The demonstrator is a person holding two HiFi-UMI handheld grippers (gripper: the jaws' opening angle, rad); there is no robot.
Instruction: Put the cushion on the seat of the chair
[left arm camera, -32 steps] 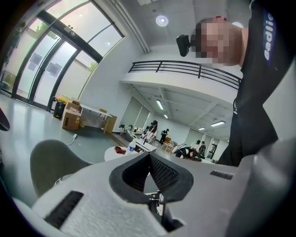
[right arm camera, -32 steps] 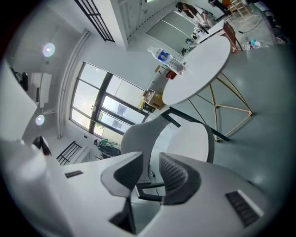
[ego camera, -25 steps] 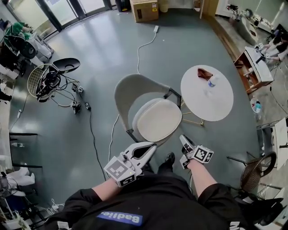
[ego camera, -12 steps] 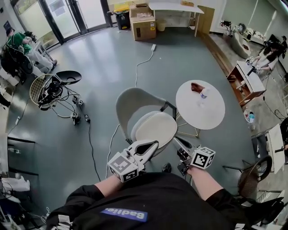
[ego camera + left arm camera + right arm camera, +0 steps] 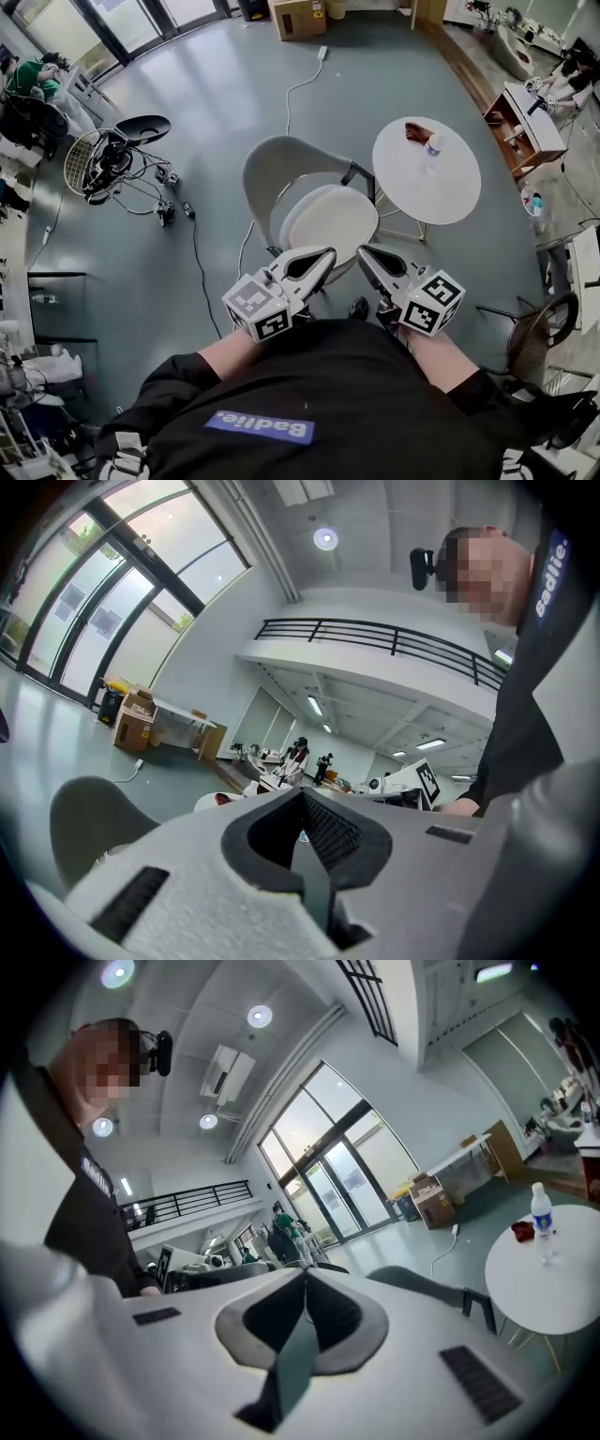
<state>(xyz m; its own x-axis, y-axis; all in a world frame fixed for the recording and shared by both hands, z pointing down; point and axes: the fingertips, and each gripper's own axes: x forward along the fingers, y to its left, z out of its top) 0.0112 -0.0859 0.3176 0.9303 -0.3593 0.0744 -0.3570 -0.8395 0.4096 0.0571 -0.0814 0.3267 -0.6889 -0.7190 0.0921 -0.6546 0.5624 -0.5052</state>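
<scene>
Two tools, our left gripper (image 5: 322, 255) and right gripper (image 5: 366, 253), point forward with jaws pressed together on nothing; the cushion (image 5: 330, 223) lies just ahead on the chair (image 5: 279, 165) seat, equally near both.

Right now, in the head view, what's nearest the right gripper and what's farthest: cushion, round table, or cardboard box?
From the right gripper:
1. Cushion, on the chair just ahead.
2. Round table, off to the right.
3. Cardboard box, far across the floor.
</scene>
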